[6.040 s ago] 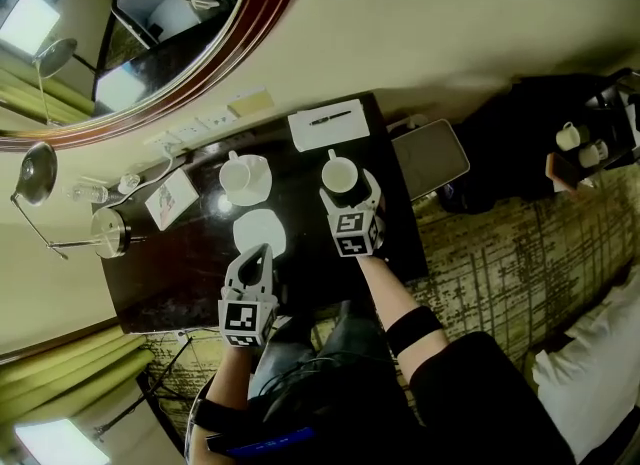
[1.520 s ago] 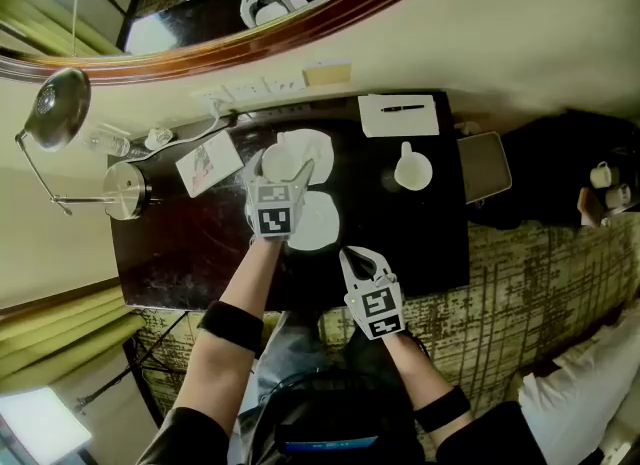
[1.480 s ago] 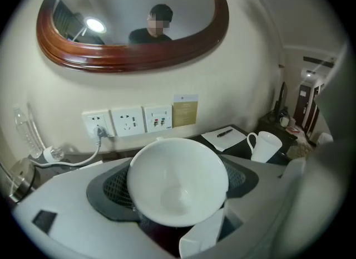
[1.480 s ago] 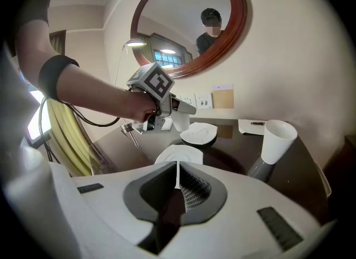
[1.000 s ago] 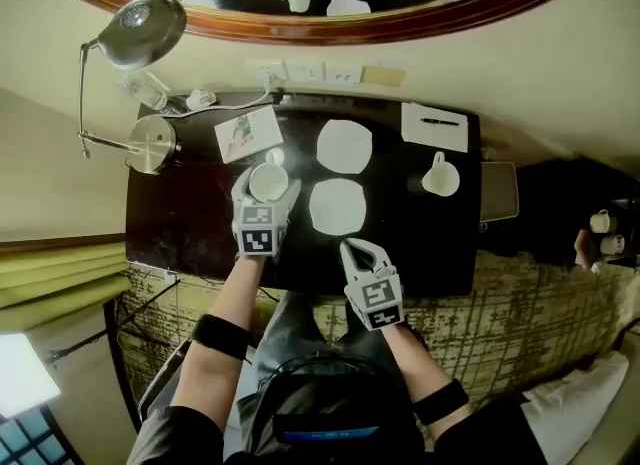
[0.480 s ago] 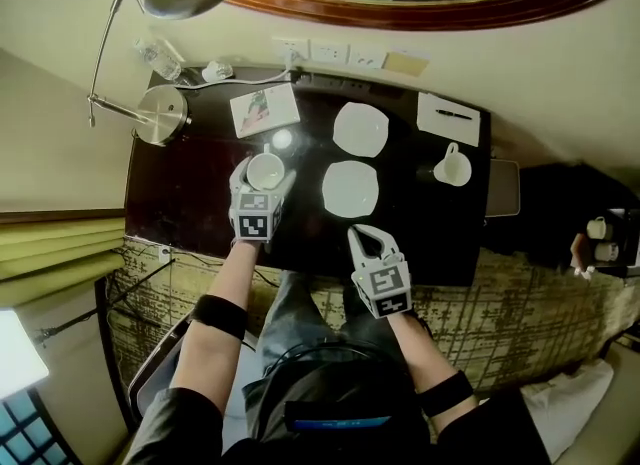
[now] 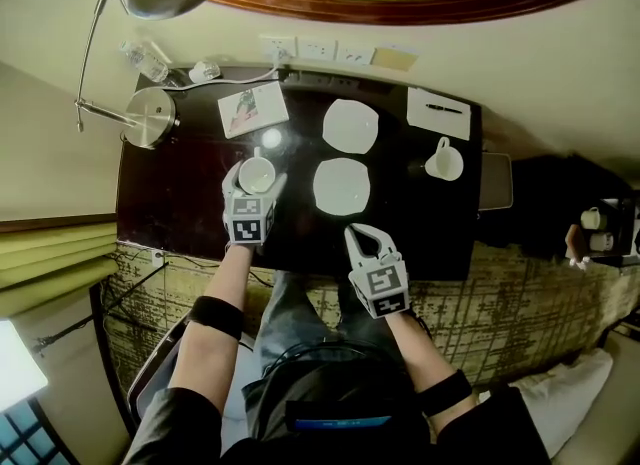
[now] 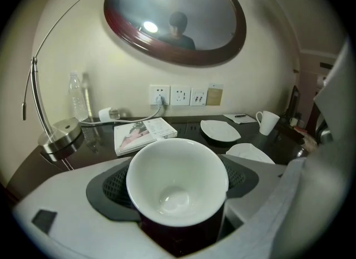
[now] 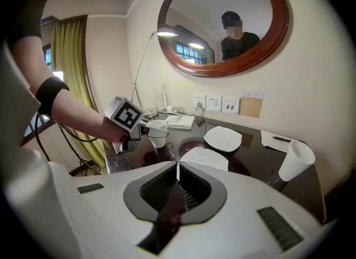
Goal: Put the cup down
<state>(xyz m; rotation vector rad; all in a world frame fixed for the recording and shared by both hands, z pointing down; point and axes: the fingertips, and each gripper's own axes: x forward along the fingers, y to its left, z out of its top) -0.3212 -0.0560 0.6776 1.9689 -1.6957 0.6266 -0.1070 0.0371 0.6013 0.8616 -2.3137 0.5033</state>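
Left tongs [image 7: 256,175]: pinching the cup [image 8: 177,188], frame centre-left.
Right tongs [image 7: 360,239]: pressed together, empty.
Risk: early release could drop the cup onto the worktop [image 7: 180,208].

Left gripper [image 7: 254,181]: jaws wide, clamped on a white cup [image 8: 177,188].
Right gripper [image 7: 358,235]: jaws together, empty (angled downward).
Left forearm [image 7: 222,288]: reaches farther forward than the right forearm [image 7: 412,345].

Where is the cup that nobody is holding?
In the head view, the free cup stands on the dark table's right side, just below the notepad with a pen, right of the far plate and the near plate.
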